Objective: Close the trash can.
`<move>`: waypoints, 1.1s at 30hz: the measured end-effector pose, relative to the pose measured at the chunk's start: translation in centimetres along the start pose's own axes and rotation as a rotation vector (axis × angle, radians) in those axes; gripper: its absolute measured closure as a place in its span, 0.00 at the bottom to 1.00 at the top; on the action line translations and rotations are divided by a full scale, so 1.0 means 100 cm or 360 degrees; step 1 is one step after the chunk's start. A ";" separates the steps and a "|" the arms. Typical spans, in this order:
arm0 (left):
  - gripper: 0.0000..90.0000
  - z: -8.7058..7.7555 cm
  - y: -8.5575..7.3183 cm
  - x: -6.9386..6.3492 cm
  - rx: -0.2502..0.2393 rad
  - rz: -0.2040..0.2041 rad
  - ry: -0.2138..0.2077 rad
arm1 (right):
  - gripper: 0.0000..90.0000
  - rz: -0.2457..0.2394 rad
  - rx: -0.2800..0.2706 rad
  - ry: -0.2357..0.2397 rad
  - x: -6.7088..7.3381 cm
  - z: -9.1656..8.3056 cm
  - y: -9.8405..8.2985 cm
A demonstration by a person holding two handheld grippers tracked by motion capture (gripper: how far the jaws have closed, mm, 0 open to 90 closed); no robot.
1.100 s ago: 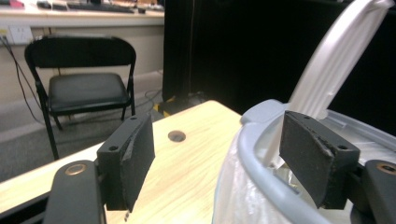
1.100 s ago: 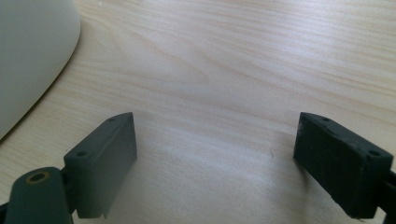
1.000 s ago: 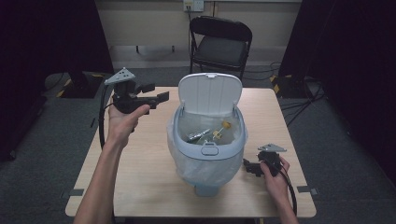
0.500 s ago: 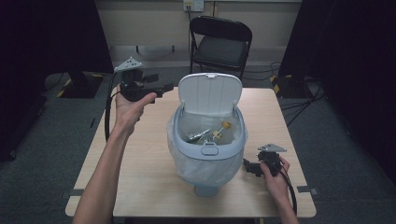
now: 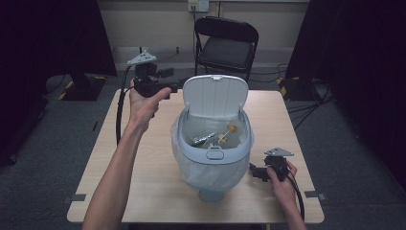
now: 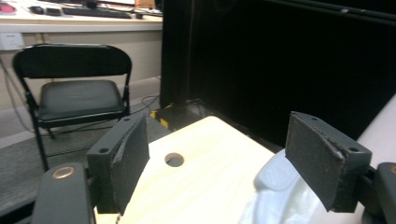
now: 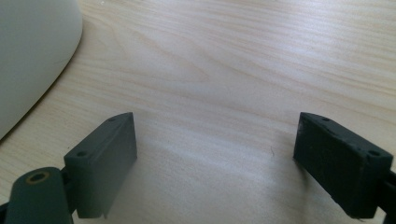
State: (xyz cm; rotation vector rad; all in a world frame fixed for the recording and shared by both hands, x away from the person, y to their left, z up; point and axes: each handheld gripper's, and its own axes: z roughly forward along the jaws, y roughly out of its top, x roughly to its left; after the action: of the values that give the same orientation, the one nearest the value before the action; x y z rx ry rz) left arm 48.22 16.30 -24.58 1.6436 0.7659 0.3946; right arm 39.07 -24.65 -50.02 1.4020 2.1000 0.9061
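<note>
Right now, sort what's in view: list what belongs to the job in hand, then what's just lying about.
Belongs to the job:
- trash bin with its plastic liner, on the table
- bin lid, standing open
- rubbish inside
- left claw, open and empty
- right claw, open and empty

Just lying about:
- folding chair behind the table
- floor cables

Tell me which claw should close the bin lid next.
Left, probably. The left claw is raised, open and empty, level with the upright lid and just beside it. The right claw sits low on the table near the bin base, also open, farther from the lid.
</note>
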 end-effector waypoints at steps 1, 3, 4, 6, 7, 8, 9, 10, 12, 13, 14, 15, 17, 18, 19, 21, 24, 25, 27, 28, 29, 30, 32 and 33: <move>0.24 -0.001 0.000 -0.001 -0.0003 0.0006 -0.0015 | 0.13 -0.0002 -0.0001 0.0001 0.000 0.000 0.000; 0.25 -0.002 0.002 -0.005 0.0008 0.0026 -0.0019 | 0.13 -0.0005 -0.0003 0.0000 0.000 0.000 0.000; 0.26 -0.003 0.003 -0.006 0.0005 0.0032 -0.0018 | 0.13 -0.0007 -0.0004 0.0000 0.000 0.000 0.000; 0.26 -0.006 0.006 -0.008 -0.0018 0.0036 -0.0015 | 0.13 -0.0004 -0.0003 0.0000 0.000 0.000 0.000; 0.26 -0.008 0.008 -0.009 -0.0031 0.0052 -0.0019 | 0.13 -0.0004 -0.0003 0.0000 0.000 0.000 0.000; 0.26 -0.009 0.010 -0.010 -0.0038 0.0050 -0.0024 | 0.13 -0.0004 -0.0003 0.0000 0.000 0.000 0.000; 0.26 -0.009 0.013 -0.012 -0.0045 0.0046 -0.0041 | 0.13 -0.0004 -0.0001 0.0002 0.000 0.000 0.000; 0.26 -0.009 0.014 -0.012 -0.0044 0.0051 -0.0051 | 0.13 -0.0003 -0.0001 0.0003 0.000 0.000 0.000; 0.27 -0.011 0.015 -0.014 -0.0032 0.0051 -0.0090 | 0.13 -0.0004 -0.0001 0.0003 0.000 0.000 0.000; 0.27 -0.011 0.015 -0.017 -0.0024 0.0052 -0.0104 | 0.13 -0.0004 -0.0001 0.0003 0.000 0.000 0.000; 0.28 -0.011 0.015 -0.018 -0.0008 0.0060 -0.0121 | 0.13 -0.0004 -0.0001 0.0003 0.000 0.000 0.000; 0.28 -0.011 0.014 -0.020 0.0008 0.0070 -0.0130 | 0.13 -0.0006 -0.0002 0.0003 0.000 0.000 0.000; 0.27 -0.010 0.013 -0.025 0.0043 0.0118 -0.0135 | 0.13 -0.0006 -0.0002 0.0003 0.000 0.000 0.000; 0.27 -0.010 0.012 -0.027 0.0048 0.0121 -0.0143 | 0.13 -0.0006 -0.0002 0.0003 0.000 0.000 0.000; 0.27 -0.009 0.011 -0.029 0.0046 0.0123 -0.0162 | 0.13 -0.0006 -0.0002 0.0003 0.000 0.000 0.000; 0.27 -0.011 0.010 -0.031 0.0038 0.0132 -0.0171 | 0.13 -0.0007 -0.0004 0.0001 0.000 0.000 0.000; 0.27 -0.013 0.007 -0.033 0.0039 0.0139 -0.0180 | 0.13 -0.0007 -0.0003 0.0002 0.000 0.000 0.000; 0.26 -0.013 0.006 -0.034 0.0026 0.0132 -0.0175 | 0.13 -0.0007 -0.0002 0.0003 0.000 0.000 0.000; 0.26 -0.014 0.004 -0.035 0.0019 0.0119 -0.0187 | 0.13 -0.0007 -0.0003 0.0003 0.000 0.000 0.000; 0.26 -0.014 0.003 -0.035 0.0019 0.0111 -0.0200 | 0.13 -0.0007 -0.0002 0.0003 0.000 0.000 0.000; 0.26 -0.015 0.002 -0.035 0.0027 0.0115 -0.0209 | 0.13 -0.0007 -0.0003 0.0003 0.000 0.000 0.000; 0.26 -0.015 0.002 -0.036 0.0024 0.0117 -0.0208 | 0.13 -0.0007 -0.0002 0.0003 0.000 0.000 0.000; 0.26 -0.017 0.000 -0.039 0.0029 0.0128 -0.0206 | 0.13 -0.0007 -0.0002 0.0002 0.000 0.000 0.000; 0.26 -0.018 -0.001 -0.041 0.0035 0.0134 -0.0221 | 0.13 -0.0007 -0.0003 0.0002 0.000 0.000 0.000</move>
State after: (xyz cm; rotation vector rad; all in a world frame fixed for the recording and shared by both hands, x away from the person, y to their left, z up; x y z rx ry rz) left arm 44.12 14.87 -23.60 1.7089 0.6004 0.3287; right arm 39.04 -24.68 -50.03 1.3959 2.1022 0.9072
